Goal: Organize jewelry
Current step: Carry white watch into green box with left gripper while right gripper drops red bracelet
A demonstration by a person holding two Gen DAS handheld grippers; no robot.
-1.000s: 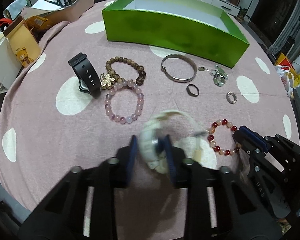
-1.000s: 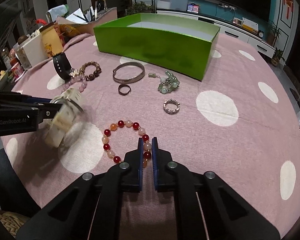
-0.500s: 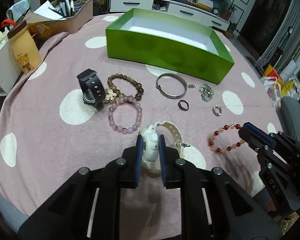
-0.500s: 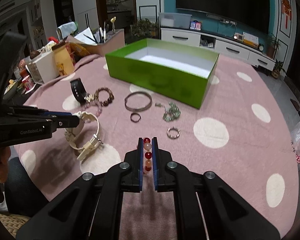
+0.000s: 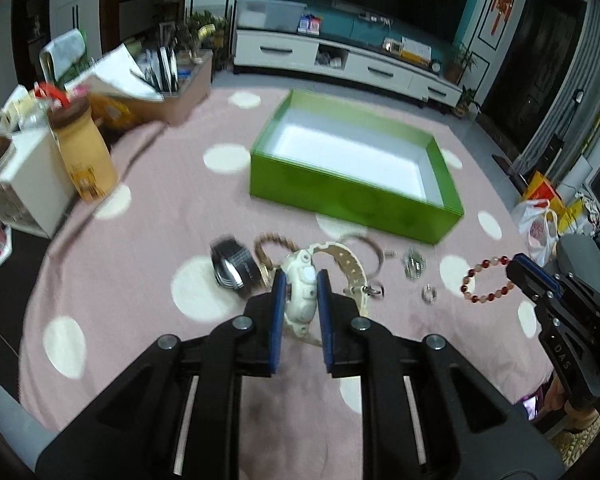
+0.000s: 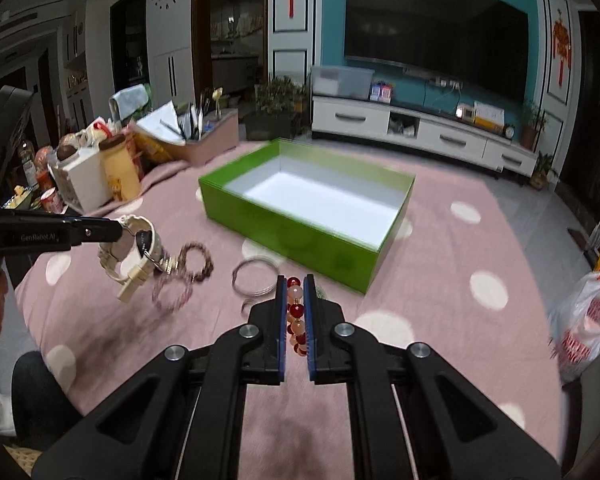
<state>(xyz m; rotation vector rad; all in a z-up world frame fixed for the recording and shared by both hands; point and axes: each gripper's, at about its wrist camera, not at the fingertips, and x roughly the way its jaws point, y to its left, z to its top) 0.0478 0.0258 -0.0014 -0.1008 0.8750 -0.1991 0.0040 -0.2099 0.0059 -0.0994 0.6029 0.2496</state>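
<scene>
A green box (image 5: 352, 196) with a white inside sits open on the pink dotted surface (image 5: 148, 248). The left gripper (image 5: 299, 280) has its jaws clamped on a cream watch (image 5: 302, 292) above the surface; the right gripper (image 6: 293, 280) pinches a red-and-peach bead bracelet (image 6: 294, 312), likewise lifted.

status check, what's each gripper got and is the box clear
Left gripper shut on white watch, right gripper shut on red bead bracelet. Both lifted off tablecloth. Green box empty, nothing blocking it.
</scene>
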